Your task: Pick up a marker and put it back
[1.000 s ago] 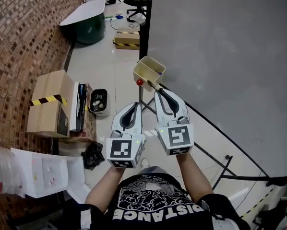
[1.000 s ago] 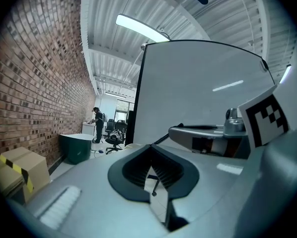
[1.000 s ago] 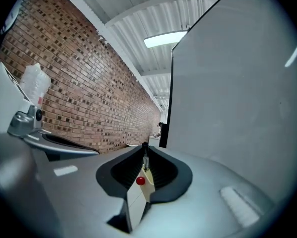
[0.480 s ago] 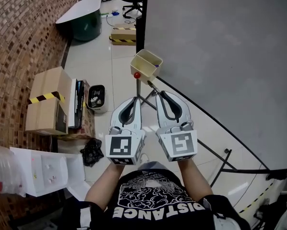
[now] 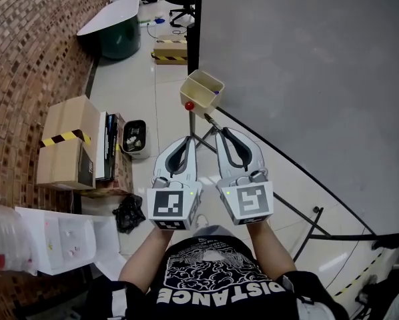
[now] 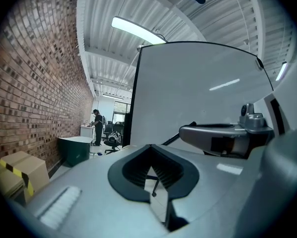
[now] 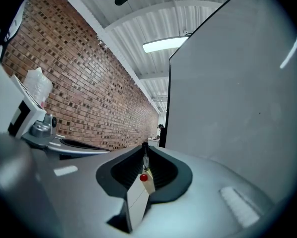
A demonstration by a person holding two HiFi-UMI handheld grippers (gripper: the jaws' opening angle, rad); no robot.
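Nearest to us in the head view is our own black shirt [image 5: 213,279]. Just beyond it we hold the left tongs [image 5: 187,139] and the right tongs [image 5: 219,131] side by side, close but not touching, both pointing away from us. Each gripper's own view shows its tips meeting with nothing clamped between them and only a thin slit open below the tips. Through the left slit we see a strip of pale floor [image 6: 156,198] and a thin dark leg. The right slit lines up on a red knob [image 7: 144,177] with a beige corner beside it. Only the head view shows that corner to be an open tray [image 5: 199,89], fixed at the lower corner of a big grey board [image 5: 306,65], with the knob at its near left side. The marker [image 5: 215,92] appears only there, as a small purplish bit against the tray's right inner wall, too small for us to be sure of. Neither gripper view sees into the tray. Off to the left, cardboard boxes [image 5: 65,145] and a small black bin [image 5: 135,139] sit by the brick wall [image 5: 26,59], with a green tub [image 5: 116,35] farther along. Only the left gripper view reaches a person [image 6: 96,128] standing far down the room and a ceiling lamp [image 6: 138,31].
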